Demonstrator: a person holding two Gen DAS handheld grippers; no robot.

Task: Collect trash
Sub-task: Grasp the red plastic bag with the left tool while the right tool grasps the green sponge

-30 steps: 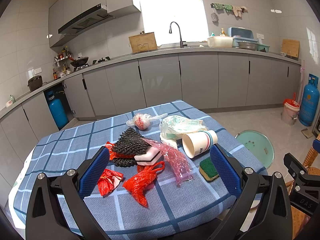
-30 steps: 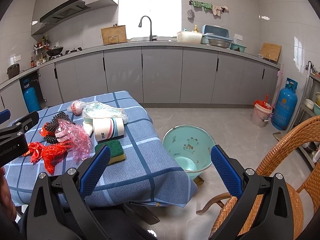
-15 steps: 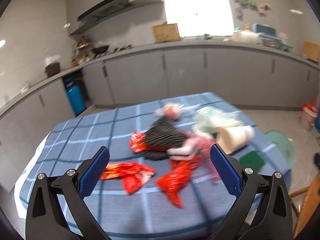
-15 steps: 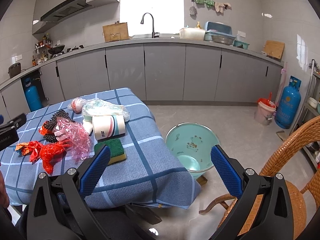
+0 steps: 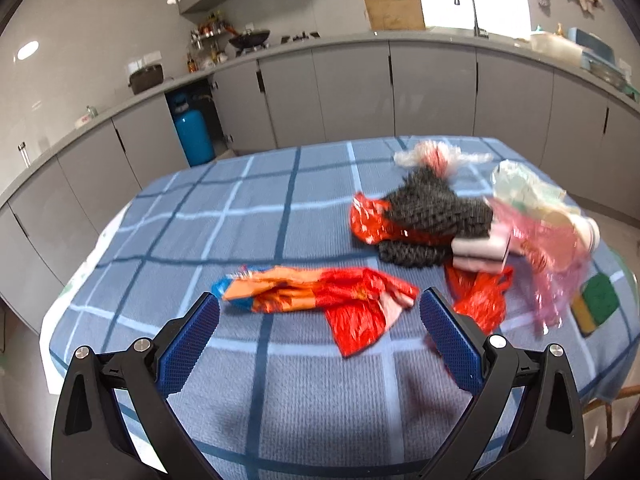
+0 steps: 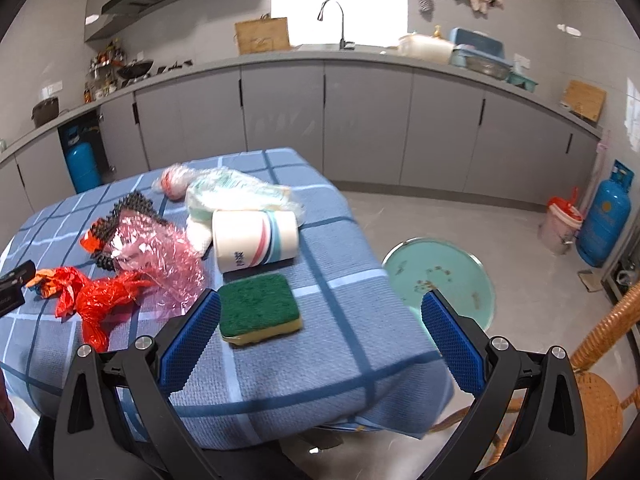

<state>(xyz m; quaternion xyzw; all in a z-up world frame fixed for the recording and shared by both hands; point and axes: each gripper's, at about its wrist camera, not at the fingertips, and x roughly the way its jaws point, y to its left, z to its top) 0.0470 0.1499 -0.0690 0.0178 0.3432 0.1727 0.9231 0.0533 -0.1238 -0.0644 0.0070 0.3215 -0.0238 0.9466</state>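
Left gripper (image 5: 319, 330) nearer orange wrapper (image 5: 280, 290)

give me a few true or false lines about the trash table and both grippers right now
1. The left gripper is open and holds nothing. True.
2. The paper cup stands upright. False: it lies on its side.
3. The sponge lies green side up on the tablecloth. True.
4. The right gripper is shut on the sponge. False: it is open, holding nothing.
5. The teal basin sits on the table. False: it is beside the table, lower down.
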